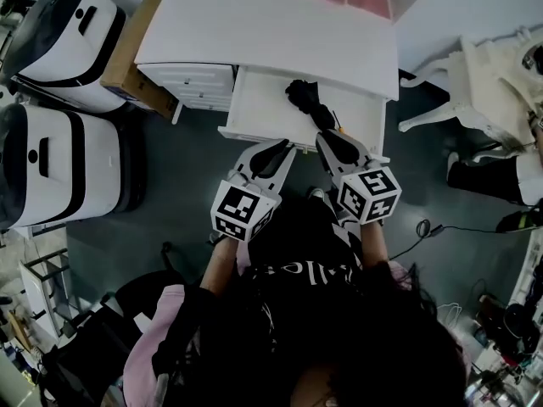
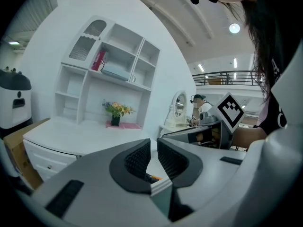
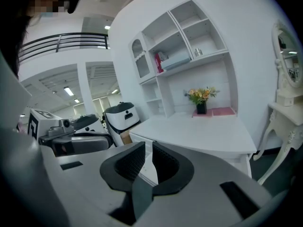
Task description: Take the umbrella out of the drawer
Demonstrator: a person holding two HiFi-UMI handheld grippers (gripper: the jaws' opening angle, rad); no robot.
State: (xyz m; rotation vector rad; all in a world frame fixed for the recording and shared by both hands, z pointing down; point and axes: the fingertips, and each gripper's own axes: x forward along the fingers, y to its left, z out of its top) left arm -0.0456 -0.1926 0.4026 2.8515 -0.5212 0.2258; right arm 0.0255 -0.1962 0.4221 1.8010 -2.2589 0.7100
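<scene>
A black folded umbrella (image 1: 307, 100) lies in the open white drawer (image 1: 254, 100) of the desk (image 1: 271, 36), towards the drawer's right side, with a small orange part at its near end. My left gripper (image 1: 280, 148) hovers at the drawer's front edge, left of the umbrella, jaws together and empty. Just short of the umbrella's near end is my right gripper (image 1: 327, 138), also shut on nothing. In the left gripper view the gripper (image 2: 151, 145) shows only a thin slit between its pads. The right gripper (image 3: 148, 148) looks the same in its own view.
Two white-and-black machines (image 1: 59, 32) (image 1: 51, 164) stand left of the desk, with a cardboard box (image 1: 136, 49) against its side. A white chair (image 1: 484, 83) stands at the right. A flower vase (image 3: 201, 107) sits on the desktop under wall shelves (image 3: 180, 56). A cable (image 1: 424, 227) lies on the floor.
</scene>
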